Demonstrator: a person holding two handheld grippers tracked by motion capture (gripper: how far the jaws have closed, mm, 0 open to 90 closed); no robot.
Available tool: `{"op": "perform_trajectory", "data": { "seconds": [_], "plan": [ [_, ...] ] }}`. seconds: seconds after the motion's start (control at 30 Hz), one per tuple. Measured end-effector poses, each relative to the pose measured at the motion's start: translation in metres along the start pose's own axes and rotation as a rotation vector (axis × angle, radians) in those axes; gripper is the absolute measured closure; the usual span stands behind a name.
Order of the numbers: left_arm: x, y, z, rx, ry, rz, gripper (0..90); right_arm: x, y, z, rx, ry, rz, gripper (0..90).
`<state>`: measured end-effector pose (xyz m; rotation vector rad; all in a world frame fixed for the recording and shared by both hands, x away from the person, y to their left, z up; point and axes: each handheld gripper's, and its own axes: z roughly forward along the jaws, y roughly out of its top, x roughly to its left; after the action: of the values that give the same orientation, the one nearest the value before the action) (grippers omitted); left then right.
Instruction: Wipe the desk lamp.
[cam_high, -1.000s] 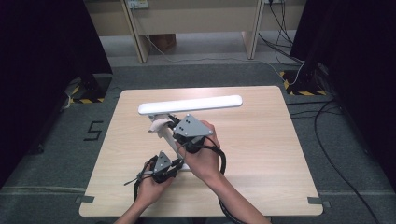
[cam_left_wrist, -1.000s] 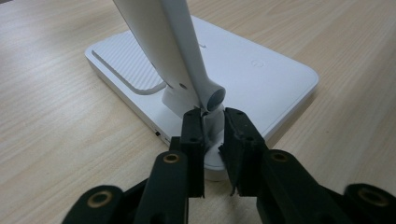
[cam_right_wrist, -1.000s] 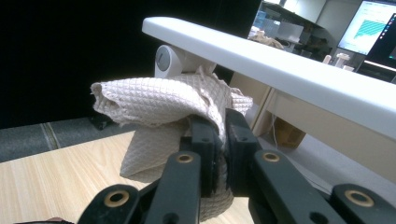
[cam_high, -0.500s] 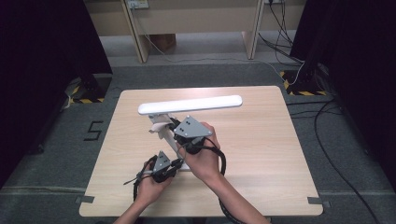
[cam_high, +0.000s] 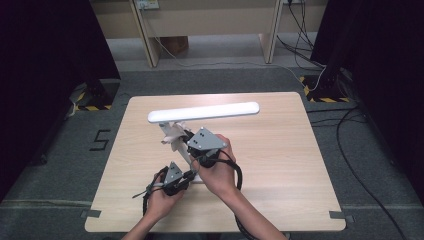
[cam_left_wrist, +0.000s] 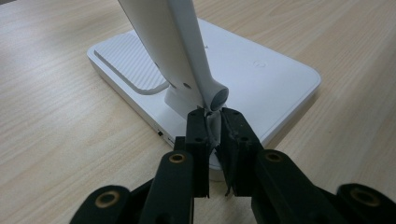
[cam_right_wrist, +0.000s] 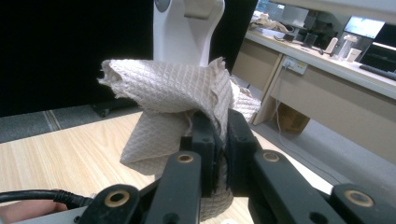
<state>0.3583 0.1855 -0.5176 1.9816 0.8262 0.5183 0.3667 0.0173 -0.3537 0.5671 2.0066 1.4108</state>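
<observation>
White plastic desk lamp (cam_high: 200, 112) stands mid-surface, its stem leaning toward eleven o'clock. Left tongs (cam_left_wrist: 215, 128) pinch the stem's foot at the base; right tongs (cam_right_wrist: 219, 135), nearer the stem, clamp a beige quilted cloth (cam_right_wrist: 173, 88) beside it.

White all over on the desk lamp (cam_high: 202, 112), and its base (cam_left_wrist: 261, 70) carries a ribbed panel of fine parallel grooves in that same white. The paper towel (cam_right_wrist: 173, 93) is beige with a quilted diamond emboss. Pale wood grain runs across the table (cam_high: 280, 165). The left gripper (cam_left_wrist: 215, 135) is black with brass-coloured rivets, and the right gripper (cam_right_wrist: 219, 135) is the same black and brass, with a grey plate on top. Yellow and black hazard stripes mark the grey floor (cam_high: 350, 150) off the table's far corners.
</observation>
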Motion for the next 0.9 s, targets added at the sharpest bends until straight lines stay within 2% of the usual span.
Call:
{"op": "perform_trajectory", "data": {
  "seconds": [0.9],
  "plan": [
    [-0.001,0.000,0.000,0.001,0.005,0.005,80.8,0.003,-0.013,0.001,0.033,0.003,0.004,84.9]
  ]
}}
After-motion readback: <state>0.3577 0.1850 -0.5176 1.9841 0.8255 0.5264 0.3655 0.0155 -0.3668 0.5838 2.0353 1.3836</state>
